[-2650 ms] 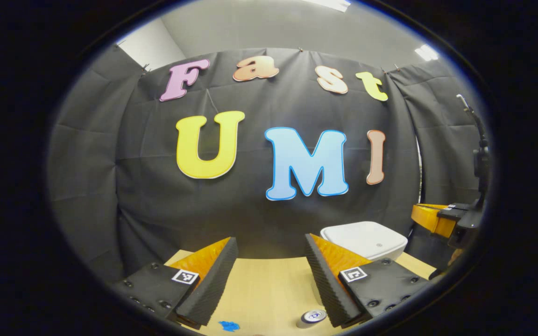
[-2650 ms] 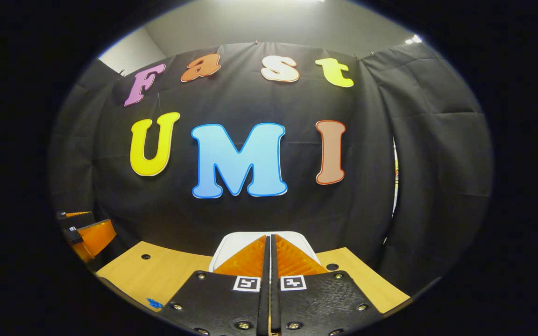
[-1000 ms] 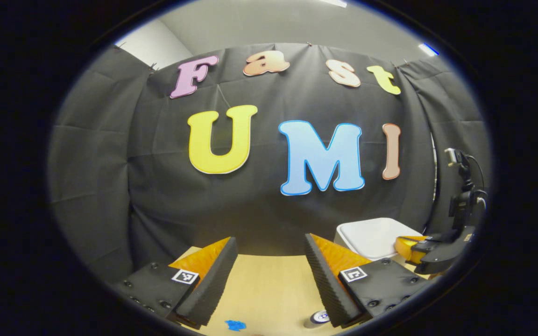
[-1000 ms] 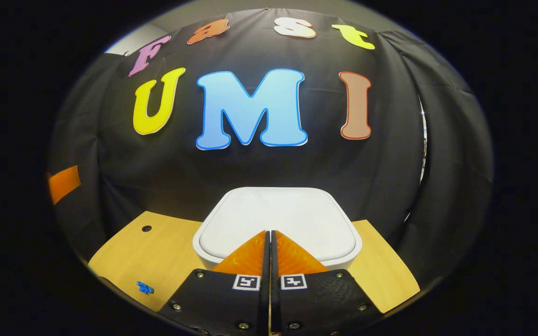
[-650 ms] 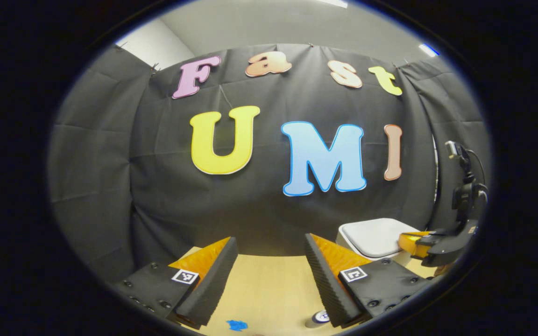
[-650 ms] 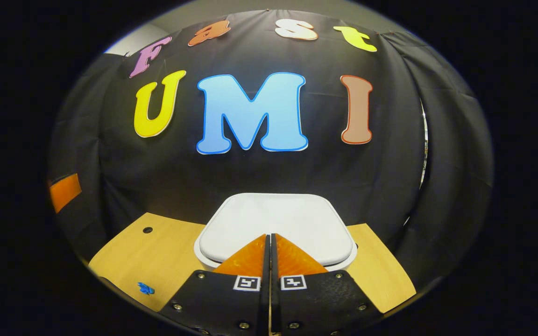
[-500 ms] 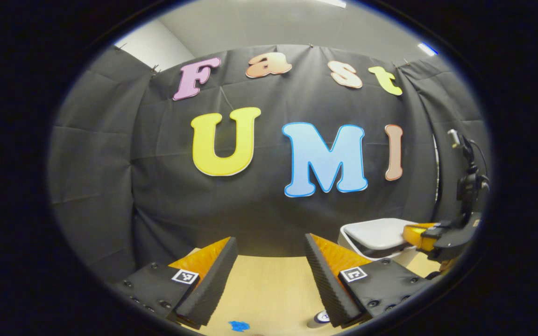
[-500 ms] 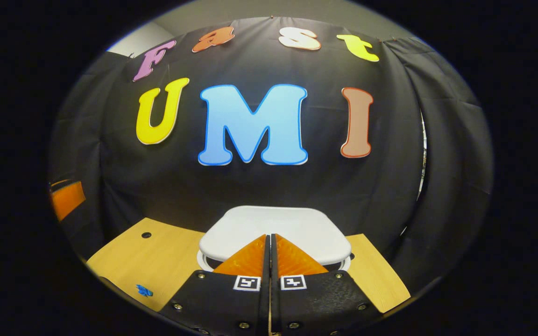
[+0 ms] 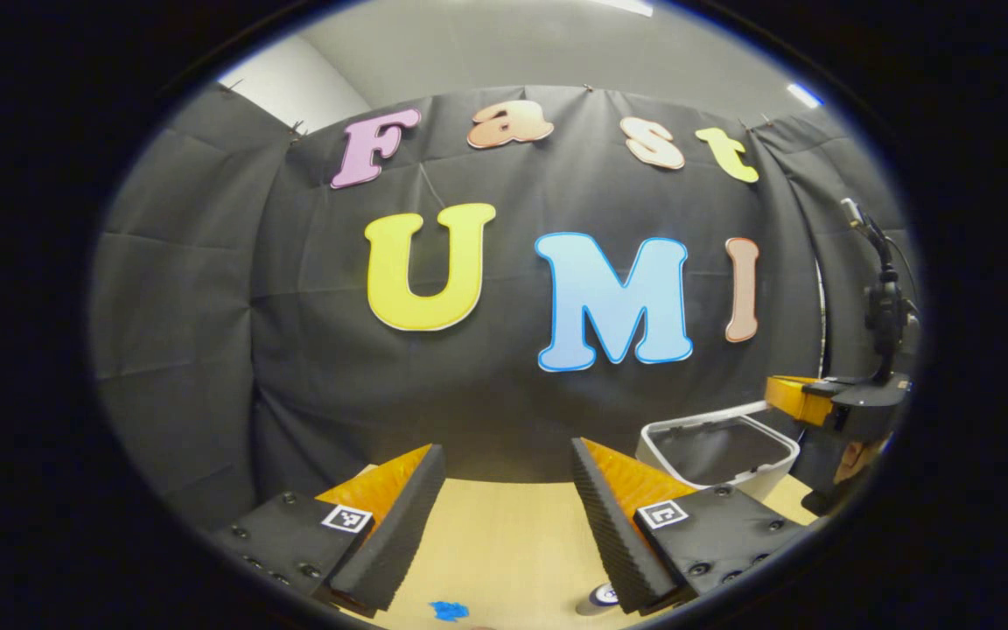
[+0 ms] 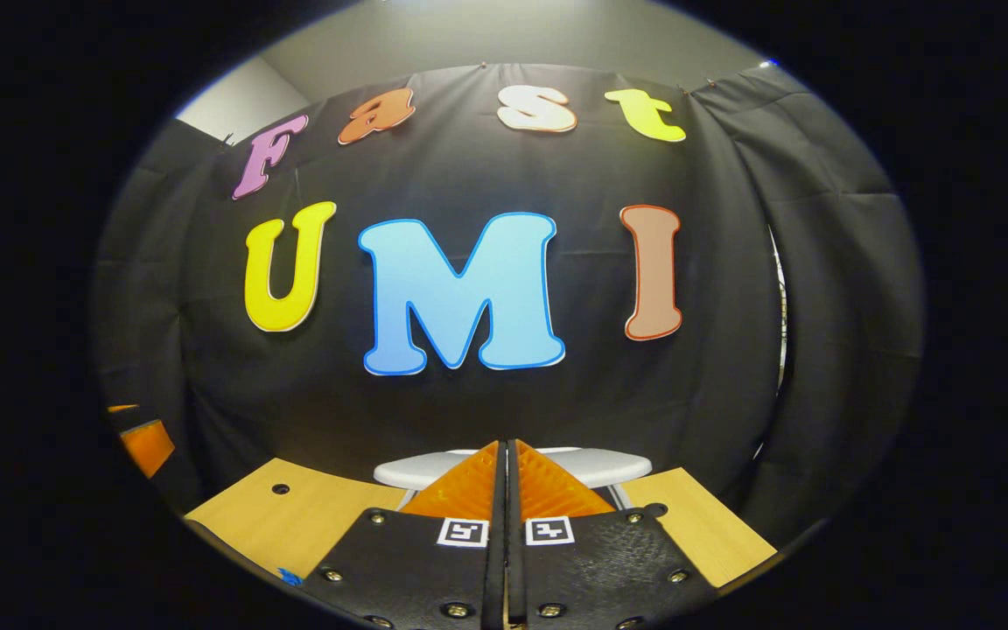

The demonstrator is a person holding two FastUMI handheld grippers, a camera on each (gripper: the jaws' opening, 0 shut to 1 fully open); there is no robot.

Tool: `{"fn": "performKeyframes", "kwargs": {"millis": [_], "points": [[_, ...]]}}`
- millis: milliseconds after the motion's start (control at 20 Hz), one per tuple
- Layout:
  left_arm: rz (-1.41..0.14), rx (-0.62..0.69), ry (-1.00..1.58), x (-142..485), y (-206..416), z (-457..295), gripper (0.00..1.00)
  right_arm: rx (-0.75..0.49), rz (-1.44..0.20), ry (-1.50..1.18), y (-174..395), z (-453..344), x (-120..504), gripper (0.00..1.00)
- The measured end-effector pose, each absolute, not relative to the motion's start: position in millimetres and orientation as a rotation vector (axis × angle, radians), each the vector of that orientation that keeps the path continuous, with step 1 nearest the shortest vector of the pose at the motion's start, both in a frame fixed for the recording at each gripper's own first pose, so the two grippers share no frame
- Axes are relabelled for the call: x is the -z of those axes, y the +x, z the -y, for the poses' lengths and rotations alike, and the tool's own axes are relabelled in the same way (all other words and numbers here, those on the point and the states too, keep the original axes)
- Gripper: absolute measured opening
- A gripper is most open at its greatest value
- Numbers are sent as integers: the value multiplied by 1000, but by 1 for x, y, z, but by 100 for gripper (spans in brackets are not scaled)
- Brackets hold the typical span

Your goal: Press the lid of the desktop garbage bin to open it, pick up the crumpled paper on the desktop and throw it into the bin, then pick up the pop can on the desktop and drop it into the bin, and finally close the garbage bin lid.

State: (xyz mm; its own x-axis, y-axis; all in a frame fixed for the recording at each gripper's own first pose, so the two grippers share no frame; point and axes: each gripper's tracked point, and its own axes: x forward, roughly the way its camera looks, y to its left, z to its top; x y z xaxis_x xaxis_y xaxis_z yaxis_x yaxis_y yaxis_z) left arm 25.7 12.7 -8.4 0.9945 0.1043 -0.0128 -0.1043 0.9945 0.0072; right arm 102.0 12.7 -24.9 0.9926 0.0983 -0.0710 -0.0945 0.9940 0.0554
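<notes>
Two grippers are in play, and the bin (image 9: 718,451) sits at the far right of the counter (image 9: 504,542) in the left gripper view, its top uncovered and its dark inside showing. From this I judge the lid-opening step done and the paper pickup next.

In the right gripper view the white lid (image 10: 596,466) shows as a thin, nearly edge-on slab just beyond the fingertips; whether it touches them I cannot tell.

To do the pickup well, bring the left gripper (image 9: 504,507) down over the blue crumpled paper (image 9: 449,610), which lies on the counter low in that view, between its fingers and nearer the camera than their tips. Centre the paper in the gap before squeezing, since a light wad may skid if one finger meets it first. The pop can (image 9: 598,598) stands close to the right-hand finger, partly hidden behind it, so approach from above to avoid knocking it.

The left gripper's fingers are spread wide, holding and touching nothing. The right gripper (image 10: 506,472) has its fingers pressed together with only a hairline seam between them, gripping nothing. In the left gripper view it hangs just beside and above the bin's right rim; it should clear that opening before the drop.
</notes>
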Motion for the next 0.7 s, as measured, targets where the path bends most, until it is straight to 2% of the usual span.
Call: {"fn": "performKeyframes", "kwargs": {"millis": [700], "points": [[-18, -98, -9, 13, 24, -14, 94, -104, -44, 44, 100, -15, 11, 1]]}}
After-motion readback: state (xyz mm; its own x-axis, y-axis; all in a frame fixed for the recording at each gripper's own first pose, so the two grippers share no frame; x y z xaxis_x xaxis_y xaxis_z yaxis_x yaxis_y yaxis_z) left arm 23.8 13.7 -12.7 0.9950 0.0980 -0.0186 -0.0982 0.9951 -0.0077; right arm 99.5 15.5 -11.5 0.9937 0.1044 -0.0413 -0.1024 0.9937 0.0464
